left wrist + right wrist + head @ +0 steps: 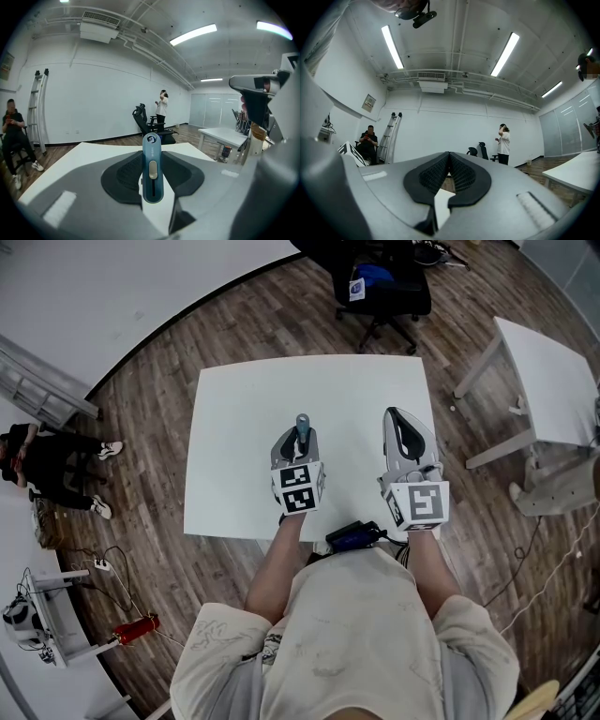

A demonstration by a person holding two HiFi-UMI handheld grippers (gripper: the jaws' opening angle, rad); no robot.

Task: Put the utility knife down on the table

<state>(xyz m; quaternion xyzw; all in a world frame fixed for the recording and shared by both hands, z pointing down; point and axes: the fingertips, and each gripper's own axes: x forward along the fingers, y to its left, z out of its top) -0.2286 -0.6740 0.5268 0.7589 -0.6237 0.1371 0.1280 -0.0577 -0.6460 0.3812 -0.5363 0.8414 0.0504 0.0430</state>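
Between left gripper (301, 435) jaws: utility knife (152, 169), long axis along jaws, pointing forward.

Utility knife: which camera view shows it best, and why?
Left gripper view: the utility knife stands large and central, clamped in the left gripper. Head view shows only its small top end; right gripper view, nothing.

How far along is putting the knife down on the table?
Done: nothing finished; no knife lies on the table. In hand: the left gripper is clamped on the blue knife, held over the table. The right gripper is shut and empty. Left: lower the knife onto the table and open the jaws.
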